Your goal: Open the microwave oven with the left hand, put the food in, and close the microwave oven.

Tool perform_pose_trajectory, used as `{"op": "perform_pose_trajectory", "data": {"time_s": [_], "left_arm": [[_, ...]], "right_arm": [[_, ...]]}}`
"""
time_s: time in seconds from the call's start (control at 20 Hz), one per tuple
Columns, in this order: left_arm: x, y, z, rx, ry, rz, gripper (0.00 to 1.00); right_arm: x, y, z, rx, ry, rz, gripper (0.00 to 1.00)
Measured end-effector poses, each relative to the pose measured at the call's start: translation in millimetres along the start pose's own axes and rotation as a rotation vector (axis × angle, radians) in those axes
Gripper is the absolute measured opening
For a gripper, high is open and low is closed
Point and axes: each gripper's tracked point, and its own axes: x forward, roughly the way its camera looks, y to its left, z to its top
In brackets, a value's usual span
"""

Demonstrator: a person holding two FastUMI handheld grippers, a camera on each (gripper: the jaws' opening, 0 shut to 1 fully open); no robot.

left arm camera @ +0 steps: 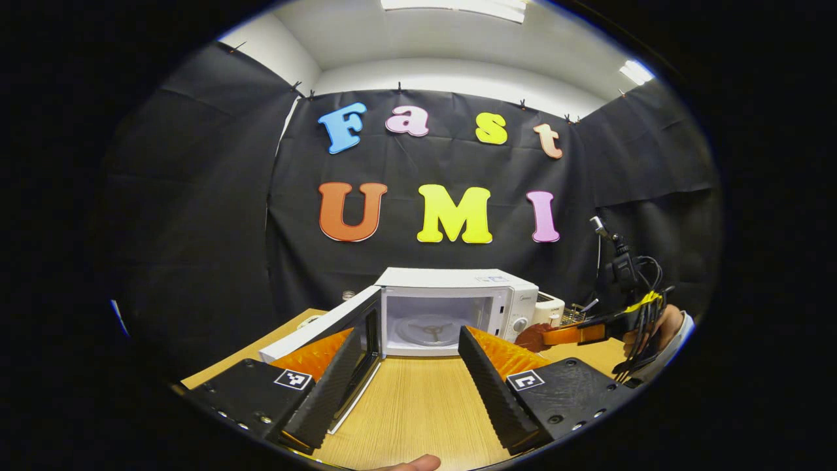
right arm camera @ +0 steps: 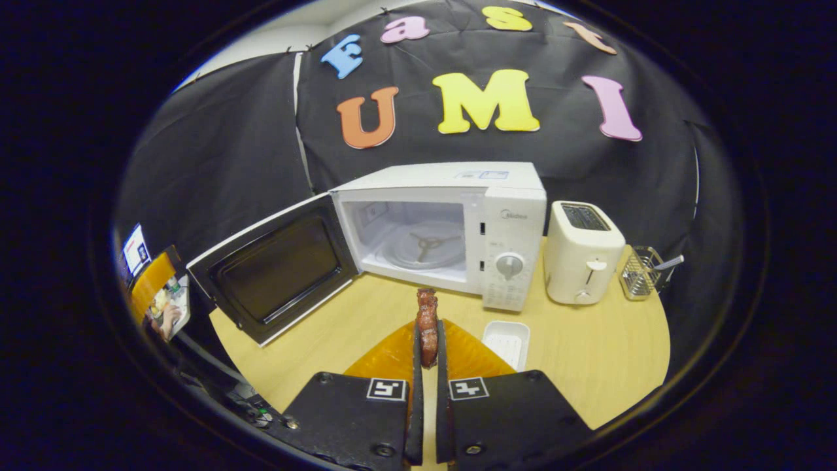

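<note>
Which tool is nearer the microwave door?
Left. The left tool is open with one finger beside the open door. The right tool, shut on the food, sits in front of the microwave, off the door's hinge side.

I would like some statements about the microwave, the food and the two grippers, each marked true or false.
1. The white microwave oven has its door swung open. True.
2. The right gripper holds a reddish-brown piece of food between its fingers. True.
3. The food already lies on the round glass turntable. False: the turntable is bare; the food is in front of the oven.
4. The left gripper is shut on the door. False: its fingers stand apart, holding nothing.
5. A white toaster stands beside the microwave's dial side. True.
</note>
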Motion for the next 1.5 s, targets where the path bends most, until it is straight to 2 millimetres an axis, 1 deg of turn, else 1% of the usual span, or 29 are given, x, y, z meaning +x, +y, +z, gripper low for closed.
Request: {"op": "perform_pose_trajectory", "data": {"time_s": [0.15,0.3,0.45,0.55,0.65,0.7,0.8,0.95,1.05,1.15,1.2,1.3,1.4,1.5], "left_arm": [[-4,3,-1,-0.050,-0.008,-0.022,0.92],[-5,12,-5,-0.039,-0.003,-0.019,0.93],[-6,22,-7,-0.028,-0.001,-0.011,0.93],[-7,25,-10,-0.035,0.000,-0.017,0.93],[-6,31,-16,-0.033,0.008,-0.017,0.93],[-6,35,-20,-0.032,0.016,-0.014,0.92],[-6,43,-23,-0.036,0.023,-0.003,0.93],[-7,53,-22,-0.040,0.022,0.012,0.93],[-7,61,-24,-0.037,0.026,0.022,0.93],[-8,70,-30,-0.036,0.042,0.029,0.92],[-7,70,-32,-0.039,0.048,0.030,0.92],[-7,75,-32,-0.035,0.045,0.039,0.92],[-6,72,-34,-0.041,0.045,0.027,0.92],[-5,70,-34,-0.035,0.047,0.019,0.92]], "right_arm": [[35,29,13,0.005,-0.032,-0.001,0.11],[72,53,32,0.033,-0.084,-0.009,0.11],[110,69,46,0.108,-0.132,-0.024,0.11],[135,74,52,0.158,-0.160,-0.037,0.11],[160,73,59,0.206,-0.205,-0.059,0.11],[171,68,62,0.242,-0.236,-0.077,0.11],[193,63,70,0.359,-0.315,-0.085,0.11],[225,59,95,0.562,-0.459,-0.058,0.11],[246,54,105,0.665,-0.502,-0.059,0.11],[268,51,105,0.733,-0.501,-0.084,0.11],[277,50,106,0.764,-0.508,-0.093,0.11],[289,43,104,0.805,-0.527,-0.135,0.11],[301,35,99,0.816,-0.529,-0.179,0.12],[310,28,85,0.797,-0.486,-0.238,0.13]]}}
